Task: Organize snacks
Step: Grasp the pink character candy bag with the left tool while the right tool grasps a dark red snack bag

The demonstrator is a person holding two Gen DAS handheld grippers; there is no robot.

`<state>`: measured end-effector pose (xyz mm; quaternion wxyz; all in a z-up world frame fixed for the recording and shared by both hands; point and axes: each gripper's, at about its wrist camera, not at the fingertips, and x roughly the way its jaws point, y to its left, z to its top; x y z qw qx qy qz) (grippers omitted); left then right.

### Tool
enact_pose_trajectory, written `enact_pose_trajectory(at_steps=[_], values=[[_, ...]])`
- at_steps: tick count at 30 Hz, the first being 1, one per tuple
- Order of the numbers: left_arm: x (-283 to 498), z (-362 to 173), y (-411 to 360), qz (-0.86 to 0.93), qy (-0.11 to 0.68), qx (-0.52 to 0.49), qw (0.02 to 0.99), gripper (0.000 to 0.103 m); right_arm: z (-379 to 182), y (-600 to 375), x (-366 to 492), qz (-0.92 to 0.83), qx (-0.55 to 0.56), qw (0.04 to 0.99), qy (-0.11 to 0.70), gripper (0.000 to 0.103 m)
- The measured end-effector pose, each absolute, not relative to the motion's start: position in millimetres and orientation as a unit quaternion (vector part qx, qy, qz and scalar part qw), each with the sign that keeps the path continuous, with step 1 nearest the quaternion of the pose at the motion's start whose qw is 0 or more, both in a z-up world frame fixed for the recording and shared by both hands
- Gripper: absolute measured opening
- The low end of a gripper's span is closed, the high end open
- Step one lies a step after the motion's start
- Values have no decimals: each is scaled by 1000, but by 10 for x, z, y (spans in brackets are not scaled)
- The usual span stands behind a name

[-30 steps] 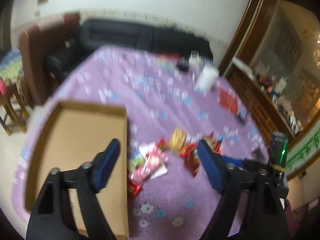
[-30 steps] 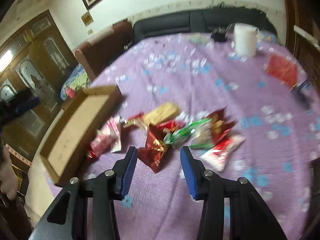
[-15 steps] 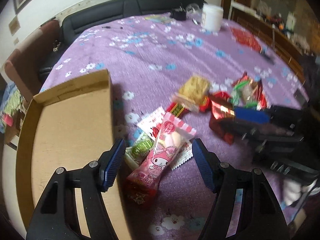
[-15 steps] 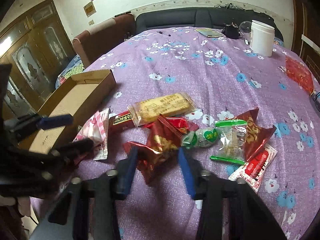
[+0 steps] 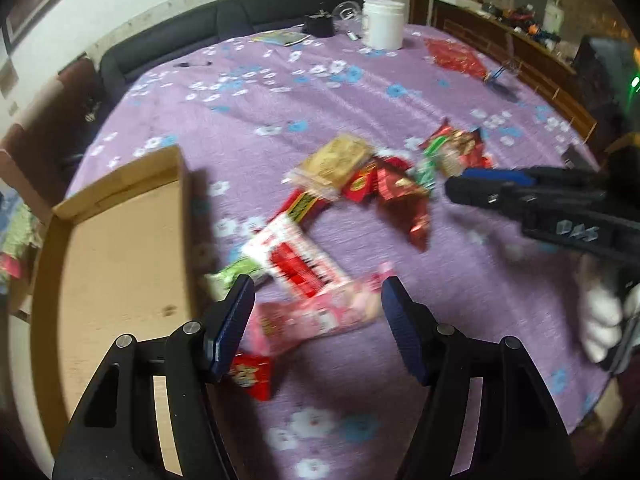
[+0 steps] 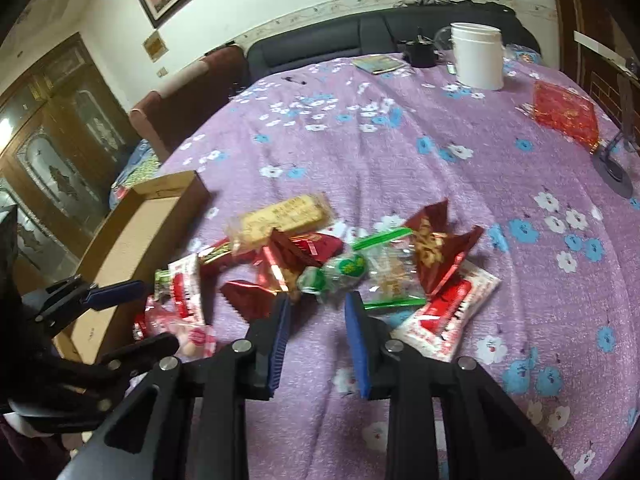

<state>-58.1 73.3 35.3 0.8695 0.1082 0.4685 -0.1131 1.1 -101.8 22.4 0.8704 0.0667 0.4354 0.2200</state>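
Observation:
Several snack packets lie in a loose pile on the purple flowered tablecloth (image 6: 400,152). My left gripper (image 5: 316,316) points down over a pink packet (image 5: 320,318) that lies between its fingers; the jaws are closing and the pads stand clear of it. An open cardboard box (image 5: 182,200) sits just left of it. My right gripper (image 6: 318,320) hovers at the near edge of the pile, jaws opening, only cloth between them. A green round sweet (image 6: 346,268) lies just past its tips and a red foil packet (image 6: 248,296) lies left of them.
A white jar (image 6: 478,56), a booklet (image 6: 378,65) and a small black item stand at the far side of the table. A red pouch (image 6: 564,114) and a black stand (image 6: 612,160) lie at the right. A dark sofa and wooden cabinets surround the table.
My left gripper sank toward the pink packet, rolled, and its jaws narrowed. The red foil packet that was between my right fingers now lies to their left.

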Motion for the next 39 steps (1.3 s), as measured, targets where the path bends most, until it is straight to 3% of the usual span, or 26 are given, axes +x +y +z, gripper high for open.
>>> enact_pose_trajectory(at_steps=[4, 13, 15, 19, 28, 39], values=[[-558, 276, 894, -99, 481, 90, 866, 67, 194, -925, 8, 253, 85, 855, 444, 39], [-699, 352, 797, -140, 461, 92, 871, 67, 99, -731, 204, 232, 118, 848, 462, 67], [-693, 338, 753, -140, 459, 103, 871, 67, 86, -649, 238, 222, 111, 851, 463, 67], [-607, 290, 703, -138, 463, 124, 867, 67, 13, -563, 275, 210, 79, 851, 474, 44], [-594, 37, 472, -187, 531, 126, 817, 66, 6, -872, 208, 213, 104, 845, 480, 44], [-764, 67, 450, -144, 495, 163, 841, 66, -6, -1119, 78, 215, 117, 846, 474, 44]])
